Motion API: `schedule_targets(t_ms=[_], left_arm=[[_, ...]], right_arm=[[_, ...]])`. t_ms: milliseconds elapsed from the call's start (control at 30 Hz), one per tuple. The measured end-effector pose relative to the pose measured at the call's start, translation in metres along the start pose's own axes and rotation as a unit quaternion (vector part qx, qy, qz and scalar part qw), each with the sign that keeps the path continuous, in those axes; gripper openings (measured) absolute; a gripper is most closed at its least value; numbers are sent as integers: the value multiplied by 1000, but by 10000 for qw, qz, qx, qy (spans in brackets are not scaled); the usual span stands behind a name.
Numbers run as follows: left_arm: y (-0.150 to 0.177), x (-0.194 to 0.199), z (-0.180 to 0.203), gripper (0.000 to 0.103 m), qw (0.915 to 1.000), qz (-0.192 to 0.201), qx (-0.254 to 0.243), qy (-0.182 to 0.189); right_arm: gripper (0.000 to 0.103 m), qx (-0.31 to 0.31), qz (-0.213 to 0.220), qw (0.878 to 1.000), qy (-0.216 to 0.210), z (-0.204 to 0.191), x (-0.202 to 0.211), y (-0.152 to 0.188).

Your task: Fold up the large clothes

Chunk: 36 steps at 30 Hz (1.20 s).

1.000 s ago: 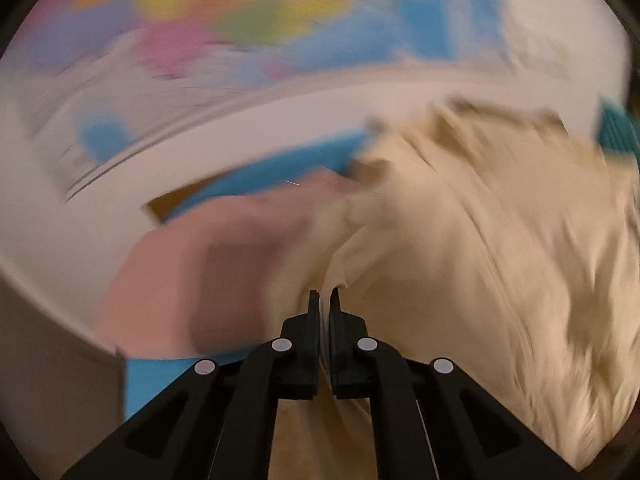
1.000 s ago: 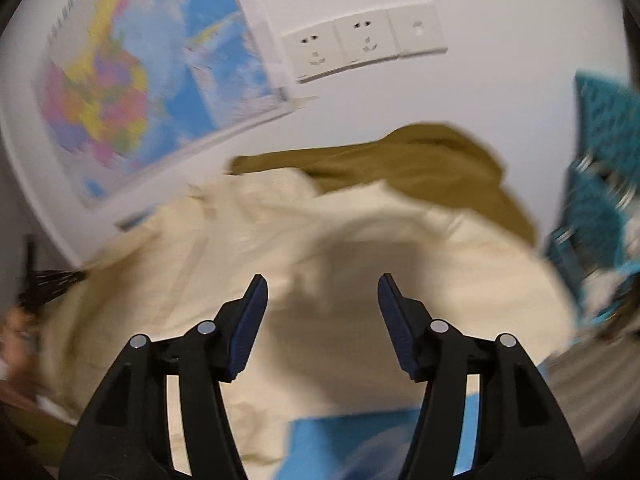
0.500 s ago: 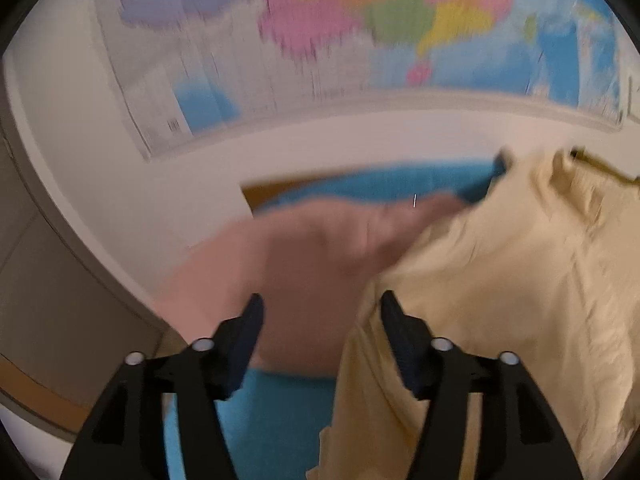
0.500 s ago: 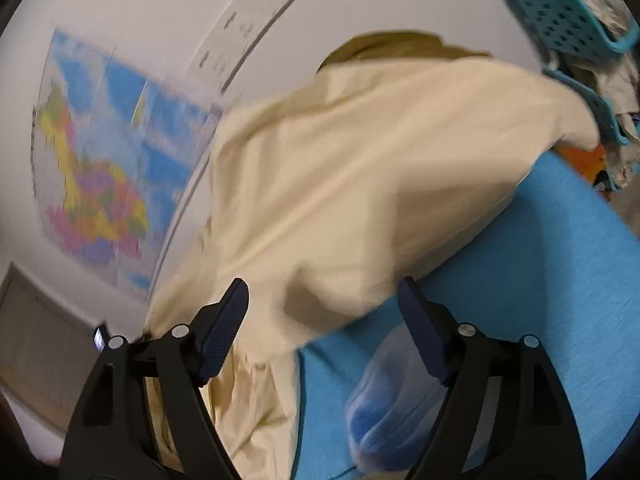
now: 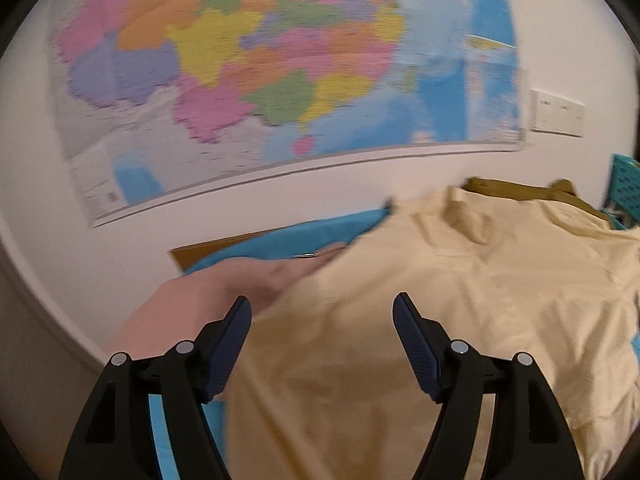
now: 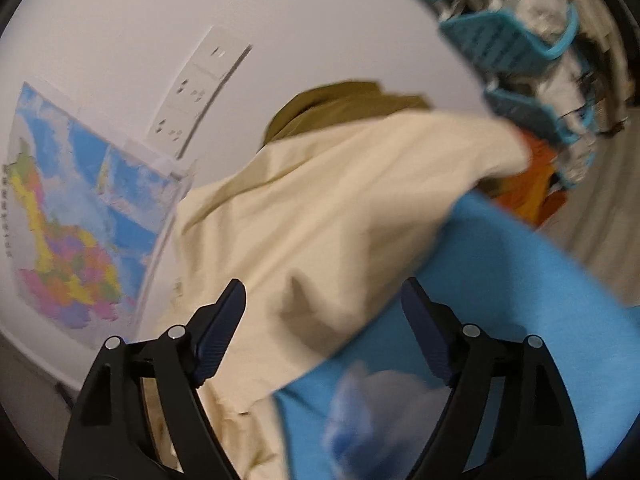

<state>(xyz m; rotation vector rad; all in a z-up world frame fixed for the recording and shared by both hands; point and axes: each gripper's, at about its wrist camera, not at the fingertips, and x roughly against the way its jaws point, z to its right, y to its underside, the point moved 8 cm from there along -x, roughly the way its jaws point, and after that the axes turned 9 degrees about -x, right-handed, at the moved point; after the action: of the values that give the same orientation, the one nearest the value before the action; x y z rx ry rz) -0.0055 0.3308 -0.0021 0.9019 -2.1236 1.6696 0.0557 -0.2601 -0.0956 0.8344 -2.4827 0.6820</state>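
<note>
**A:** In the left wrist view, what do you see?

**B:** The left gripper (image 5: 322, 316) has its jaws opening, and nothing is pressed between them. The cream garment (image 5: 460, 300) lies below and ahead of them, spread over the blue cover (image 5: 304, 236) of the table. A pink cloth (image 5: 208, 300) lies just beside it on the left, partly under its edge.

**A:** What could go wrong there?

**B:** I think the jaws could catch the pink cloth together with the cream one, because the two edges overlap. Then the fold would drag both.

**A:** How does the garment lie?

**B:** Its collar end seems to point away, toward the wall map (image 5: 280, 60). The long axis runs from near the jaws to the wall, I judge. An olive garment (image 5: 504, 190) lies behind it.

**A:** And the right wrist view?

**B:** The right gripper (image 6: 322, 308) stands with jaws wide apart and empty. The cream garment (image 6: 340, 200) is ahead, with its loose edge just under the jaws. One corner reaches toward the teal basket (image 6: 516, 44) on the right.

**A:** The risk here?

**B:** The cloth is bunched and wrinkled near the jaws. A grip there may take two layers, and the fold would come out crooked. Also the far corner could slide off the table edge.
</note>
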Motion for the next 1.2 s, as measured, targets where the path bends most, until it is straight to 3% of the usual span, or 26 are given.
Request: schedule_targets(t_ms=[100,267,400,467,500,533,567,600,633,667,833,967,1067,1200], left_arm=[[-7,-4,25,73,9996,41,-180,210],[-11,-14,64,74,9972,1,-434,616],[-11,-17,87,78,9947,-15,-621,817],[-10,-22,94,78,9940,-74,-640,885],[-10,-24,97,78,9936,-114,-635,932],[-9,-26,100,78,9932,-153,-633,966],[-8,-29,100,78,9928,-176,-640,992],[-7,-30,103,78,9924,-203,-658,1018],[-6,-31,103,78,9922,-221,-670,1023],[-4,-32,104,78,9920,-248,-681,1034],[0,-40,106,78,9908,-370,-684,1104],[-1,-48,108,78,9894,-418,-572,1267],[-1,-50,110,78,9877,-411,-486,1426],[-1,-48,106,78,9847,-363,-283,1683]], right_arm=[[81,-90,237,9988,412,15,-2,-21],[82,-471,337,9966,591,36,-14,-53],[83,-836,-6,9951,519,54,-38,-67],[82,-1056,-204,9942,93,58,-51,-73],[74,-1274,-280,9915,-22,64,-58,-74],[58,-1334,-295,9905,-135,64,-61,-76],[53,-1259,-314,9909,-348,61,-65,-78],[38,-1084,-208,9935,-274,59,-65,-80],[13,-976,-110,9947,-321,55,-62,-83],[7,-853,22,9953,-453,48,-57,-86],[5,442,770,9906,-1045,-34,9,-87],[5,1885,974,9673,-1390,-128,59,-57],[5,2903,980,9368,-1689,-196,85,-16],[5,3978,594,8908,-2113,-277,85,53]])
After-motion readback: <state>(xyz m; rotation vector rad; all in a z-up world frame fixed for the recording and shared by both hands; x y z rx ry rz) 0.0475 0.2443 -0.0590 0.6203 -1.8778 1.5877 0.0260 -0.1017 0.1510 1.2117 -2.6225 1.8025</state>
